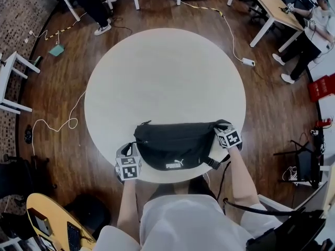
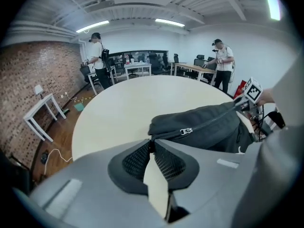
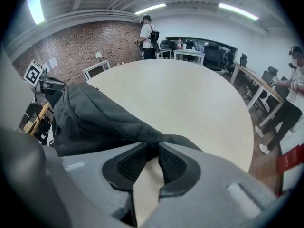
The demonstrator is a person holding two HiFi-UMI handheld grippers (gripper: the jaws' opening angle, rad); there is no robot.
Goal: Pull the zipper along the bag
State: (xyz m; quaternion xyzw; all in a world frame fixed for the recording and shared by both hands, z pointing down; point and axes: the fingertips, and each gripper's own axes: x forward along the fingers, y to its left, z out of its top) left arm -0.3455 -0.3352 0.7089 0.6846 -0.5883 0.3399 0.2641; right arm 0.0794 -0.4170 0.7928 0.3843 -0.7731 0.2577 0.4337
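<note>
A black waist bag point(image 1: 175, 144) lies at the near edge of the round white table point(image 1: 162, 77). Its closed zipper runs along the top, and the metal zipper pull point(image 2: 186, 131) sits near the bag's left end, free of both grippers. My left gripper point(image 1: 134, 147) is shut on the fabric at the bag's left end point(image 2: 159, 127), just short of the pull. My right gripper point(image 1: 220, 125) is shut on the fabric at the bag's right end point(image 3: 156, 139). Each gripper's marker cube shows in the other's view: the right gripper's cube point(image 2: 252, 91) and the left gripper's cube point(image 3: 32, 72).
The bag's strap and buckle point(image 1: 212, 163) hang over the table's near edge. A white cable with a power strip point(image 1: 248, 61) runs across the wooden floor. Desks point(image 1: 272, 7) and standing people point(image 1: 309, 35) ring the room. A red crate point(image 1: 320, 87) stands at the right.
</note>
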